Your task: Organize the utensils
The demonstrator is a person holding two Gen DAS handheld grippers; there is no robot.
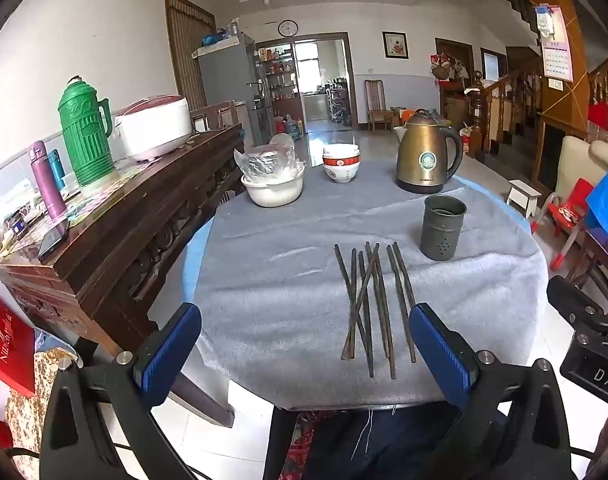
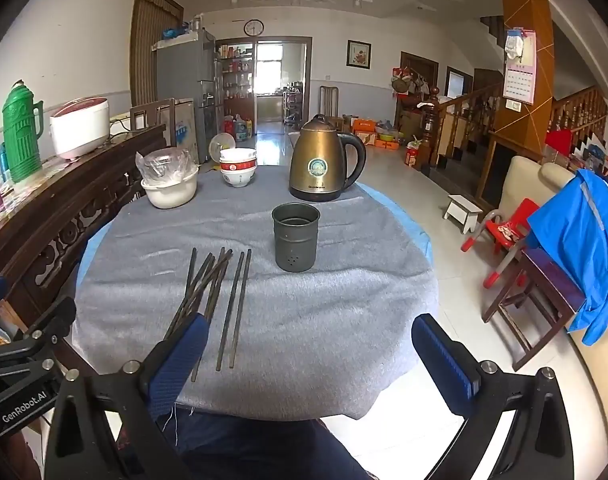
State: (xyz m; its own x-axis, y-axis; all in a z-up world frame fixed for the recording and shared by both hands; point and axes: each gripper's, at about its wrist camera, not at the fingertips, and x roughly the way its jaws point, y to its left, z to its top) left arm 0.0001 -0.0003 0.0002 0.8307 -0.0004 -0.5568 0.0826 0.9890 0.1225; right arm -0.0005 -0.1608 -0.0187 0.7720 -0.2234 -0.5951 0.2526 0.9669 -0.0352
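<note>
While both tools hang over the near edge of the round table [image 1: 264,280], tipped forward and down toward it, each stands fully spread and grips nothing.

Left gripper [image 1: 304,344]: blue pads wide apart, with bare grey cloth and the near ends of the chopsticks [image 1: 369,304] showing between them; no contact visible. The right tool's black body shows at 3 o'clock in this view.

Right gripper [image 2: 309,356]: pads equally wide, only cloth in the gap; its left pad hides the near ends of some chopsticks, touching or not I cannot tell.

Chopsticks: dark loose bundle lying flat on the cloth, some crossed, long axis from 6 to 12 o'clock.

Metal cup [image 2: 296,236]: upright, empty, holes low in its wall, just beyond the chopsticks at their 1 o'clock.

Kettle [image 2: 323,164], stacked bowls [image 2: 238,168], white basin [image 2: 170,192]: along the far edge, at 12 o'clock.
</note>
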